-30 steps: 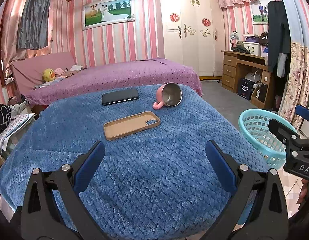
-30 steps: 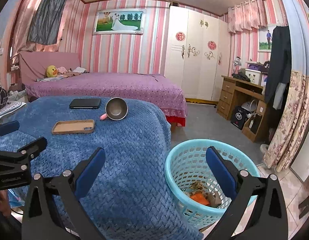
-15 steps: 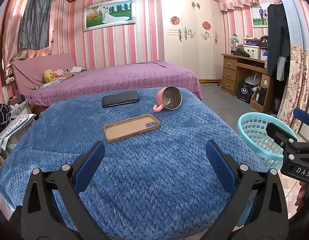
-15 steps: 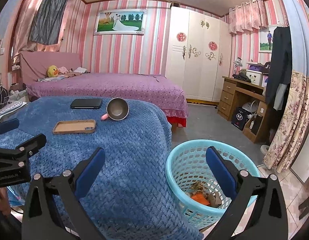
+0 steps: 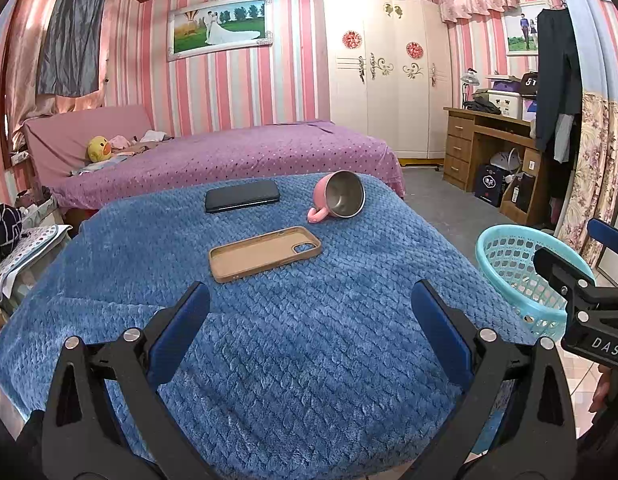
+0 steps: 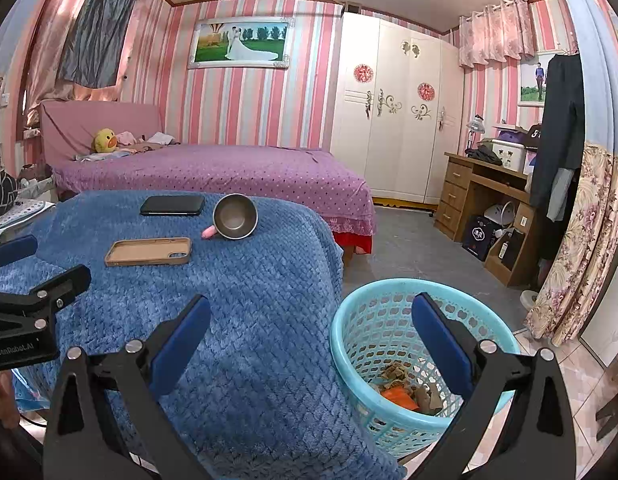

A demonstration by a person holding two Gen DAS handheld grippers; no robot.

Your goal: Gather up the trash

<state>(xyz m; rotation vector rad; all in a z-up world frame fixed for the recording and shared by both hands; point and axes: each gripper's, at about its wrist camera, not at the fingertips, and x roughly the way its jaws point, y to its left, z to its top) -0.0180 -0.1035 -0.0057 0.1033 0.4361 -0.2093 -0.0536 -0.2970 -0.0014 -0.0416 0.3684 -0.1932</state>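
On the left, the left gripper (image 5: 309, 320) is hovering over the blue blanket (image 5: 309, 340) covering the bench, its fingers (image 5: 181, 320) spread wide and gripping nothing, with a tan phone case (image 5: 265, 253), a black phone (image 5: 241, 196) and a tipped pink cup (image 5: 339, 200) lying beyond it. To the right, the right gripper (image 6: 311, 332) is likewise standing wide apart and empty, hanging over the bench edge and the light blue basket (image 6: 349, 320) on the floor just beside it. Crumpled brown and orange trash (image 6: 405, 390) is sitting at the bottom of that basket.

left view over blanket (image 5: 309, 340) – right over basket (image 6: 349, 344); both share bed.
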